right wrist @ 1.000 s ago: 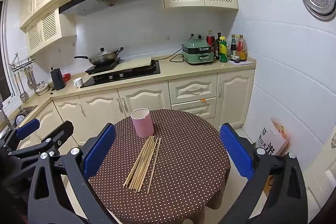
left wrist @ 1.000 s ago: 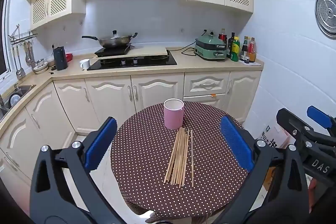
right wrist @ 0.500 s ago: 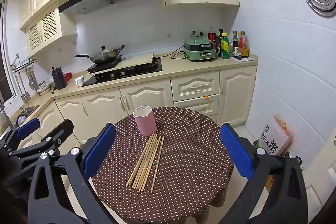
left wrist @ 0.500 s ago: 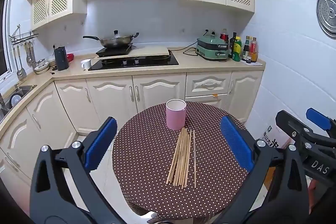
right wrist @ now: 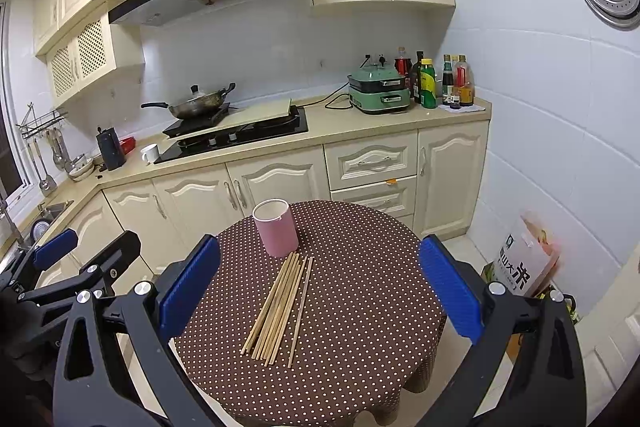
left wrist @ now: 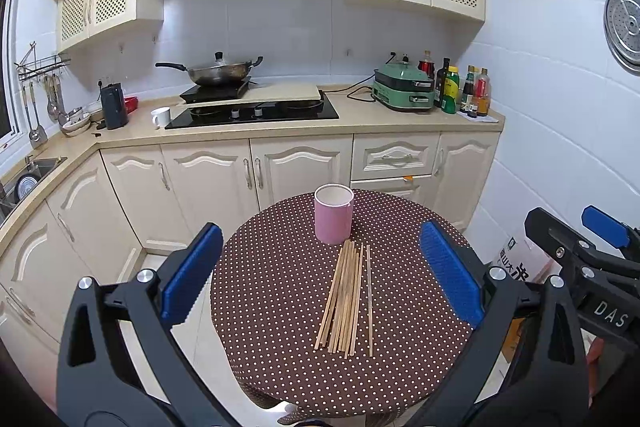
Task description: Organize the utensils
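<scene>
Several wooden chopsticks (left wrist: 347,299) (right wrist: 279,311) lie in a loose bundle on a round table with a brown dotted cloth (left wrist: 276,291) (right wrist: 360,307). An empty pink cup (left wrist: 334,214) (right wrist: 276,227) stands upright just behind their far ends. My left gripper (left wrist: 320,275) is open, held above the near side of the table, well short of the chopsticks. The right gripper (right wrist: 318,283) is open too, hovering at a similar height with nothing between its fingers. Each gripper shows at the edge of the other's view.
Cream kitchen cabinets and a counter (left wrist: 240,131) run behind the table, with a hob, a wok (left wrist: 218,73), a green appliance (left wrist: 404,89) and bottles. A sink (left wrist: 24,179) is at the left. A printed bag (right wrist: 524,263) stands on the floor at the right.
Both views have drifted slightly, so the table, cup and chopsticks sit a little to the right of where they were. Both grippers stay open; nothing on the table moved.
</scene>
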A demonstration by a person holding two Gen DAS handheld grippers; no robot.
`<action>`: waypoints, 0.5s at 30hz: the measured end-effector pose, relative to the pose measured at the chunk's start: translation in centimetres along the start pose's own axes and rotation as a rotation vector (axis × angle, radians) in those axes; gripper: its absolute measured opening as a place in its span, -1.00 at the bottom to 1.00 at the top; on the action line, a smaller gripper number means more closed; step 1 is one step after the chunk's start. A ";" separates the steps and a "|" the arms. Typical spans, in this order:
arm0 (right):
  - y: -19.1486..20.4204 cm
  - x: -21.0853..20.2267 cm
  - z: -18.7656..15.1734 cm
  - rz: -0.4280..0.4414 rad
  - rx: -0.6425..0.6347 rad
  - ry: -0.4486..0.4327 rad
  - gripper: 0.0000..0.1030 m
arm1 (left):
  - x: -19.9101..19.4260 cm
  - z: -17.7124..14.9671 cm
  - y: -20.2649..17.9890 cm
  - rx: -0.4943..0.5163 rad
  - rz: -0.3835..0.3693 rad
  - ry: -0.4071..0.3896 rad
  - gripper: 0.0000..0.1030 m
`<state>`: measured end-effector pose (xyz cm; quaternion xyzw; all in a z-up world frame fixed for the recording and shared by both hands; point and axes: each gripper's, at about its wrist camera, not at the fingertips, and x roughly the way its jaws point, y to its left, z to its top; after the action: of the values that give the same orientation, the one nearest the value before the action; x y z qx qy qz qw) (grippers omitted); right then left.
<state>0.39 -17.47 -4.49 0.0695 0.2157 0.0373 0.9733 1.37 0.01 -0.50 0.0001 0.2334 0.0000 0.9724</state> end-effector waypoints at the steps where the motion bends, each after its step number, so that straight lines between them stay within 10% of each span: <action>1: 0.0 0.0 -0.1 -0.003 -0.001 -0.001 0.86 | 0.0 0.1 0.0 -0.001 0.002 0.000 0.88; 15: 0.2 -0.4 -0.1 -0.009 -0.007 -0.027 0.86 | -0.2 0.1 -0.1 0.003 0.022 -0.018 0.88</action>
<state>-0.01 -17.29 -4.35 0.0658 0.2027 0.0328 0.9765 1.26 -0.10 -0.36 0.0040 0.2245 0.0106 0.9744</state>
